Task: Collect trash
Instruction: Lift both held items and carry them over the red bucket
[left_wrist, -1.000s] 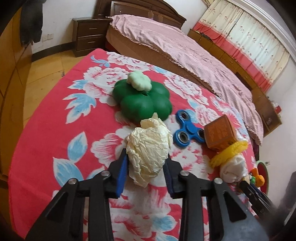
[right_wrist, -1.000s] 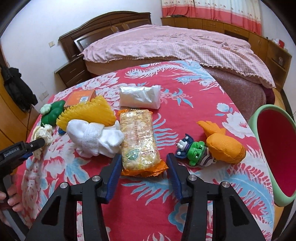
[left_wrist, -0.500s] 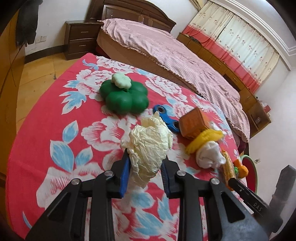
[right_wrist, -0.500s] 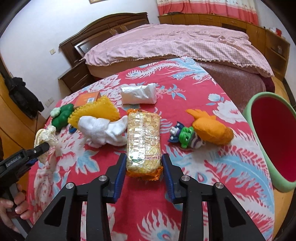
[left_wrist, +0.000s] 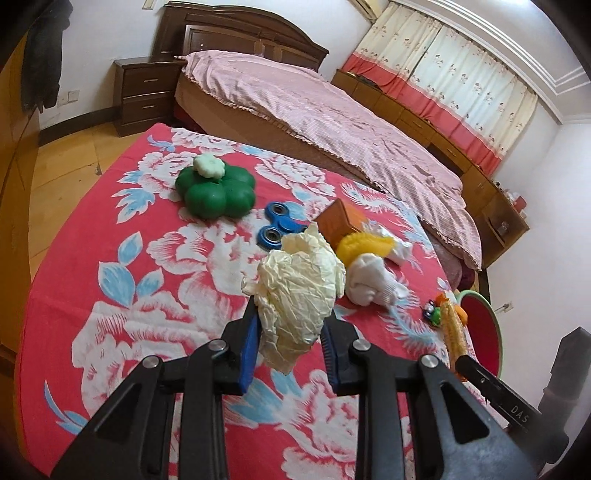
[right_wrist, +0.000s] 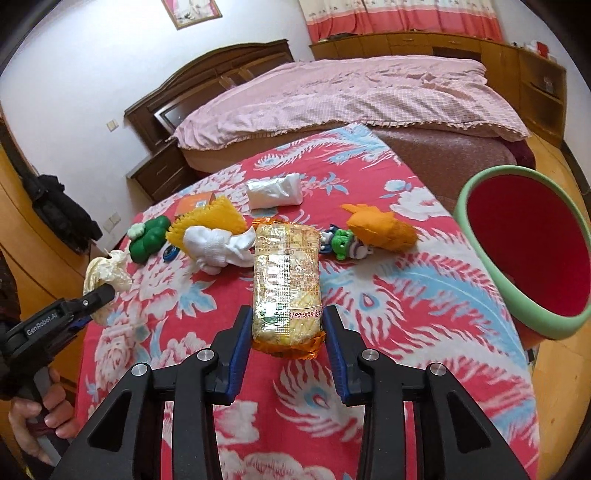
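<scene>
Left gripper (left_wrist: 290, 332) closed on crumpled cream paper ball (left_wrist: 297, 291), blue pads pressed into both flanks, wad raised clear of the red floral cloth (left_wrist: 110, 325) above the table's left half; same wad visible from the right wrist camera at the left edge (right_wrist: 105, 275).

Right gripper (right_wrist: 286, 334) narrowed onto the near end of a clear-and-orange plastic snack packet (right_wrist: 286, 280); both pads at or touching the wrapper's sides, firm pinch versus light contact not decidable; packet's long axis directed straight away from the jaws, toward the far edge; far end apparently resting on the cloth mid-table.

Green-rimmed red bin (right_wrist: 524, 251) standing off the table's right edge, nearer the right gripper, well apart from the left; from the left wrist camera only a sliver of rim (left_wrist: 484, 332) beyond the right edge.

Relation governing the coming move: bin lying to the right of both loads, hence a short sideways carry for the packet, a crossing of the whole cloth for the paper ball.

Untouched on the cloth: green flower-shaped toy (left_wrist: 216, 190), blue fidget spinner (left_wrist: 279, 223), orange cardboard box (left_wrist: 341, 223), white sock bundle (right_wrist: 218, 249), yellow mesh sponge (right_wrist: 208, 221), white plastic wrapper (right_wrist: 275, 190), orange stuffed pouch (right_wrist: 382, 229), small green pig figure (right_wrist: 341, 245).
</scene>
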